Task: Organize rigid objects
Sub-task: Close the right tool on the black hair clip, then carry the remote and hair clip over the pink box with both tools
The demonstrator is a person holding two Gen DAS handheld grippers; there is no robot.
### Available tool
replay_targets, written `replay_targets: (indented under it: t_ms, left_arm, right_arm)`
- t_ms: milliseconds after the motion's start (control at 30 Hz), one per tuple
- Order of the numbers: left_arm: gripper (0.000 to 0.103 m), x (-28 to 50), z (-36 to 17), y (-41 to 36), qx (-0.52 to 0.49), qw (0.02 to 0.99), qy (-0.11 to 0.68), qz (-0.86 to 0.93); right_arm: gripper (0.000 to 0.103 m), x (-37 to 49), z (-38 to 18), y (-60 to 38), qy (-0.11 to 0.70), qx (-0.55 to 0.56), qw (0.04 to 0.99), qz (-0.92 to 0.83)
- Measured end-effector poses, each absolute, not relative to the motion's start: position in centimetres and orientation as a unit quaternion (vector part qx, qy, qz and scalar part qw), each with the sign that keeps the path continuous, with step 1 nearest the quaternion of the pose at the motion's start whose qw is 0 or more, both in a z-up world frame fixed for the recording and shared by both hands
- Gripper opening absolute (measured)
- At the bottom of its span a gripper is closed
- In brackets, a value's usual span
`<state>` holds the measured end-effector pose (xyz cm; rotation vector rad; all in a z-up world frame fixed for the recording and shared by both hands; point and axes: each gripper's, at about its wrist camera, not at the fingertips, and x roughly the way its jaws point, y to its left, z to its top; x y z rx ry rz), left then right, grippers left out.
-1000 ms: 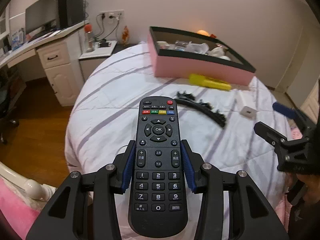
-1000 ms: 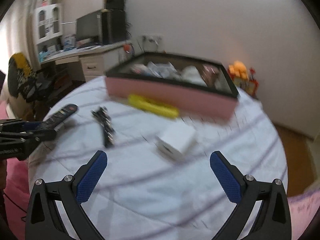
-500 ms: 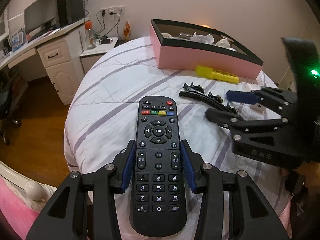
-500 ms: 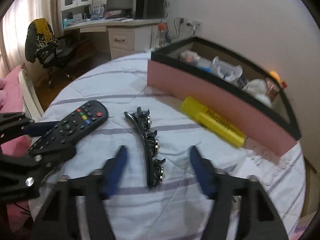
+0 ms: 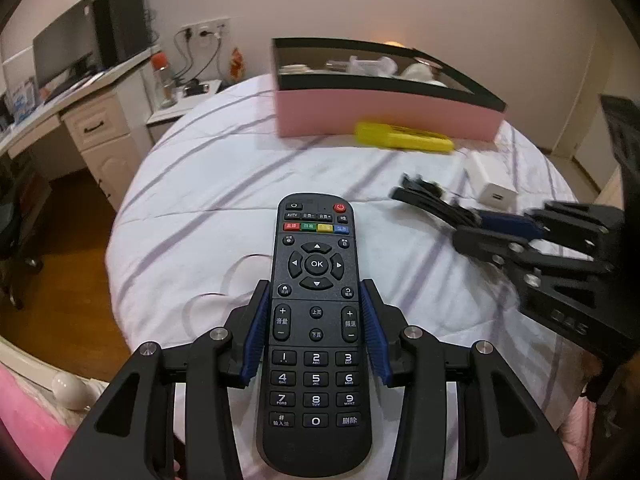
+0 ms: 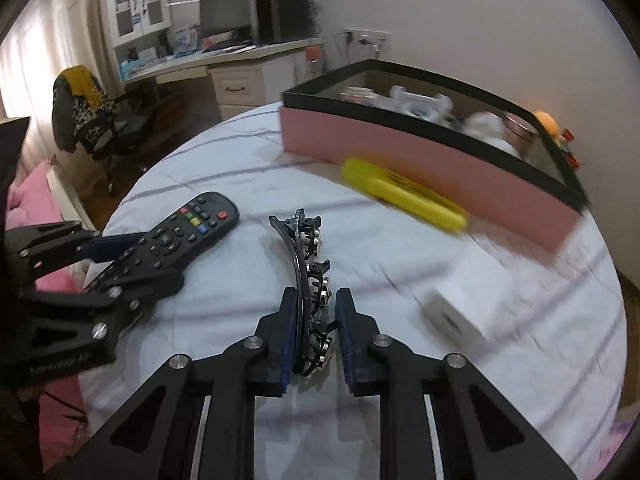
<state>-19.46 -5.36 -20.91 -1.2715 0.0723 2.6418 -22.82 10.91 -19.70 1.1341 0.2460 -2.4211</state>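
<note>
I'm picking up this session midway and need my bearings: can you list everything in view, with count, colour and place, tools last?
remote control: 1, black, held above the near edge of the bed
hair clip: 1, black with studs, on the bedspread, near end between the right tool's pads
highlighter: 1, yellow, lying along the box's front wall
charger block: 1, white, on the bedspread right of the clip
storage box: 1, pink walls with black rim, far side of the bed, holding pale items
bedspread: 1, white with grey stripes
desk: 1, white, far left, with a monitor
left tool: 1, black with blue pads, shut on the remote control
right tool: 1, black with blue pads, jaws just closing around the hair clip
</note>
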Motion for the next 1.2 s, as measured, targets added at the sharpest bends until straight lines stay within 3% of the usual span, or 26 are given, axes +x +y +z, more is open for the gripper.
replay_targets:
  t_ms: [300,600,733,767,933,1000,1067,1200]
  left_arm:
    - [0.044,-18.9,-20.8,0.2,-0.434,0.155,0.052,0.886]
    - [0.046,-18.8,-21.2,0.9,-0.426,0.150,0.063,0.890]
    - [0.046,-18.8,-21.2,0.9,-0.423,0.148,0.067,0.892]
    - [0.046,-18.8,-21.1,0.9,-0.424,0.147,0.066,0.891]
    - [0.044,-18.7,-21.1,1.0,-0.421,0.143,0.069,0.893]
    - [0.044,-18.8,-21.0,0.9,-0.424,0.143,0.065,0.892]
    - [0.044,-18.9,-20.9,0.9,-0.427,0.143,0.064,0.890]
    - [0.044,-18.8,-20.6,0.9,-0.426,0.142,0.066,0.891]
  right_arm:
    - [0.020,-17.8,-19.9,18.6,0.043,0.427,0.141,-0.892]
    - [0.021,-18.8,-20.4,19.6,0.010,0.407,0.138,-0.903]
    - [0.047,-19.5,-20.5,19.2,0.002,0.403,0.151,-0.903]
    - [0.048,-19.6,-20.5,18.9,0.005,0.401,0.152,-0.903]
    - [0.046,-19.7,-20.9,18.0,0.041,0.389,0.144,-0.909]
    - [0.037,-19.7,-20.9,18.0,0.044,0.388,0.141,-0.910]
    - [0.019,-19.8,-20.9,18.2,0.045,0.389,0.145,-0.909]
    - [0.019,-20.0,-20.8,19.2,0.021,0.395,0.166,-0.903]
